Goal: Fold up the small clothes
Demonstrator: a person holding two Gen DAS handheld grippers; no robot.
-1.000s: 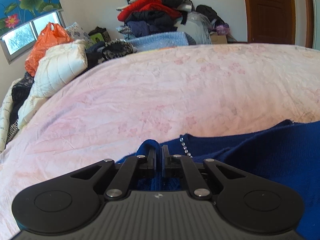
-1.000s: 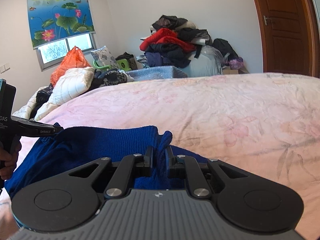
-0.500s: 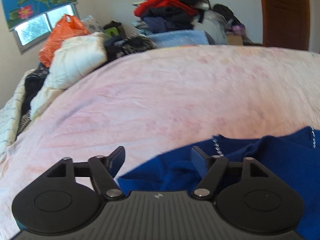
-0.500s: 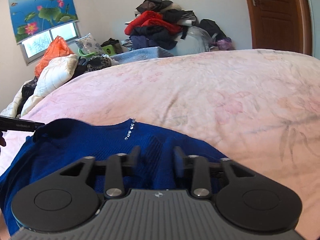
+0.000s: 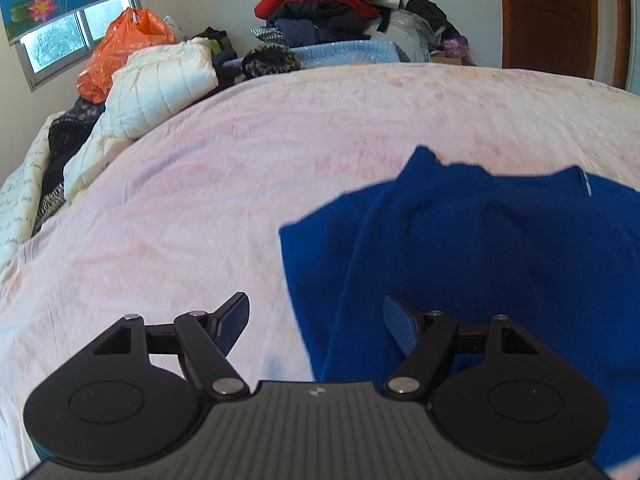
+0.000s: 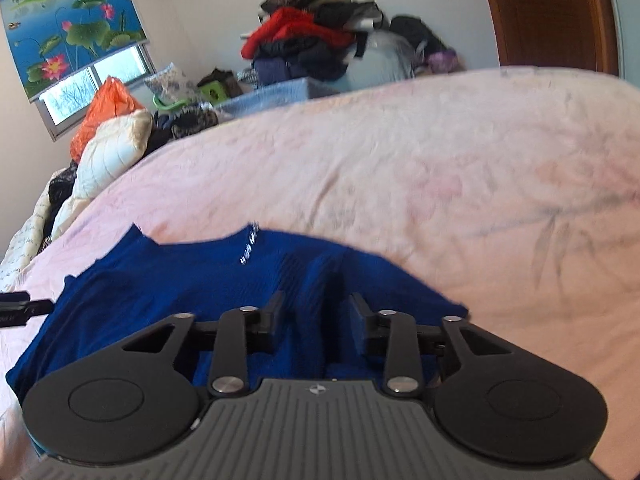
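Item: blue sweater (image 5: 480, 240), lying spread on the pink bedsheet (image 5: 240, 184).

Your left gripper (image 5: 316, 320): jaws spread wide, grasping nothing, over the sweater's left edge.

Your right gripper (image 6: 316, 320): jaws parted, released, above the sweater's (image 6: 180, 280) right part.

Beyond the sweater: clothes pile (image 6: 312, 44) against the wall.

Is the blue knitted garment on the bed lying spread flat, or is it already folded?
Partly folded. The blue knitted garment shows one layer lying over another along its left side, and it rests on the pink floral bedsheet.
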